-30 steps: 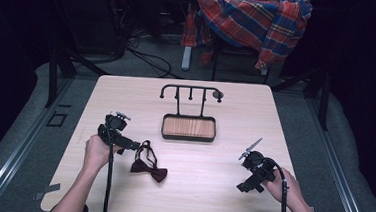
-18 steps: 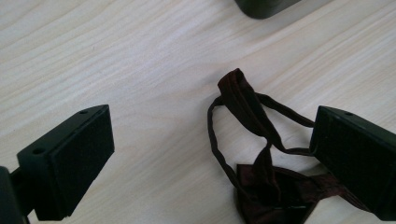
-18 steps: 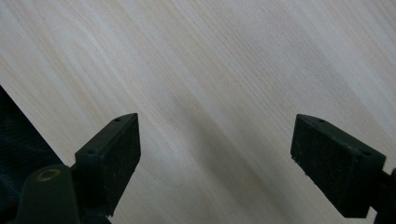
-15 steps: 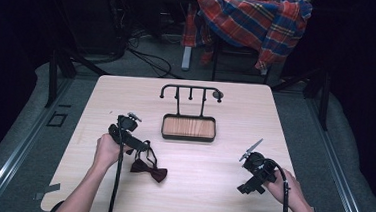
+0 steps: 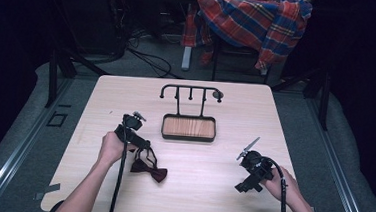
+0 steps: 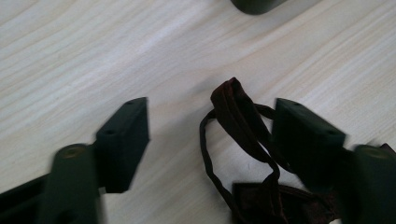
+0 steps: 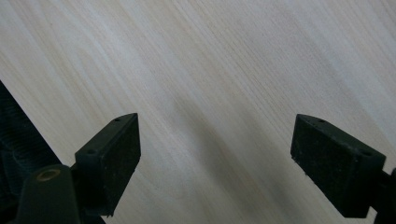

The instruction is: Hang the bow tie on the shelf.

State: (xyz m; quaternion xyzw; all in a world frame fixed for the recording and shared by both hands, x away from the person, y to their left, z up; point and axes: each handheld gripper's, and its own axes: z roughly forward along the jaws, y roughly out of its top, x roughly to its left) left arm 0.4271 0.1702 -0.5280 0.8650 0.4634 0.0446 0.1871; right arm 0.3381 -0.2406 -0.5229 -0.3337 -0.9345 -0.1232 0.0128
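Lying dark maroon, the bow tie (image 6: pixel 261 158) loops between spread left fingers (image 6: pixel 123 140); right fingers (image 7: pixel 109 154) spread.

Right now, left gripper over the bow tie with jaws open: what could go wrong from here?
1. The left gripper is open around the strap loop of the bow tie, which sits close to one jaw. Closing may catch only one thin strand, which could slip out.
2. The strap bunches upward; a lift by it would probably leave the bow dangling and swinging, awkward to hang on the hook stand.
3. The right gripper is open over bare table, too far to steady anything.
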